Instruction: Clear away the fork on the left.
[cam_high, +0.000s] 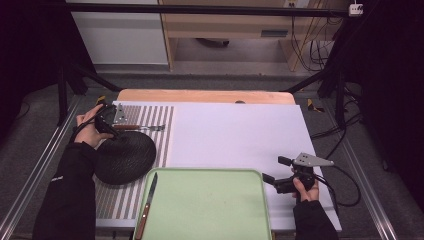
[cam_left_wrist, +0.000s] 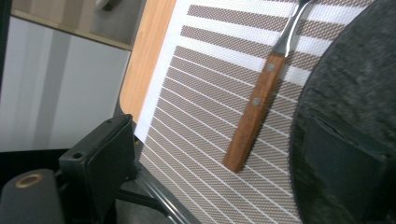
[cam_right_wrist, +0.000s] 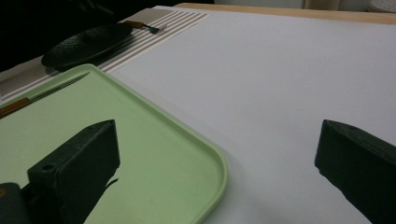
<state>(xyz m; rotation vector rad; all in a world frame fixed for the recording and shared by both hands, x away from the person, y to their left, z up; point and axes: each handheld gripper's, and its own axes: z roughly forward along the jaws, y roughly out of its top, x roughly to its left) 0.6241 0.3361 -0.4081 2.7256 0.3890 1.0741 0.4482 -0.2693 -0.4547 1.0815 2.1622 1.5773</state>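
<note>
A fork (cam_high: 142, 128) with a wooden handle (cam_left_wrist: 252, 116) lies on the striped placemat (cam_high: 161, 131) at the far left. My left gripper (cam_high: 111, 127) is at the handle's end, jaws open, with the handle lying between them (cam_left_wrist: 217, 137) and untouched by the pads. One of its jaws hangs over the black plate (cam_high: 125, 157). A knife (cam_high: 147, 202) with a wooden handle lies on the left side of the green tray (cam_high: 210, 210). My right gripper (cam_high: 274, 169) stands open just right of the tray's far right corner, nothing between its fingers (cam_right_wrist: 217, 140).
A white sheet (cam_high: 235, 135) covers most of the table, with a wooden edge (cam_high: 200, 96) showing at the back. The black plate (cam_right_wrist: 86, 39) sits on the placemat beside the tray (cam_right_wrist: 140, 140). Dark frame posts stand at both sides.
</note>
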